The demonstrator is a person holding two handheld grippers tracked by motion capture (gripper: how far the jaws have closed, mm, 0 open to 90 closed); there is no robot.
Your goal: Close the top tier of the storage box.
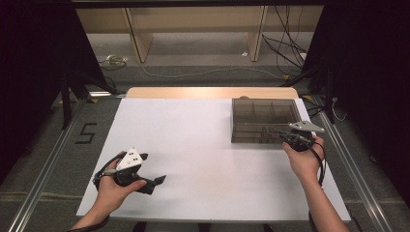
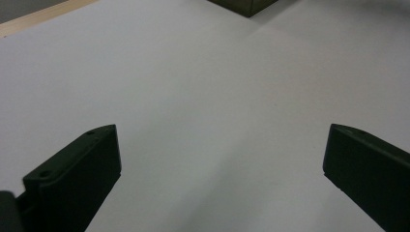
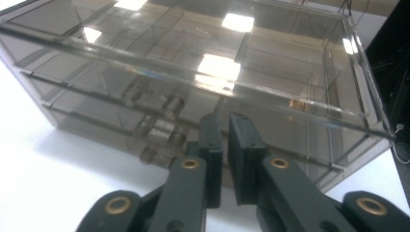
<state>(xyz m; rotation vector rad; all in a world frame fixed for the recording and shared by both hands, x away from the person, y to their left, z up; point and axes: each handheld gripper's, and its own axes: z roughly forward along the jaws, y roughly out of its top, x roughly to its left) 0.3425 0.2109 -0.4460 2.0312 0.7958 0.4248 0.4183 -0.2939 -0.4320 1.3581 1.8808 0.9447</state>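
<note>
One legible mark: a large dark figure "5" (image 1: 86, 133), blocky and angular, as if laid in tape. It stands on the grey floor (image 1: 58, 121) left of the table (image 1: 193, 145), just inside the metal rail (image 1: 46, 166), near the table's far left corner. It reads upright from the high view. No other text, label, brand or number can be read on any surface in the high view, the left gripper view or the right gripper view.
</note>
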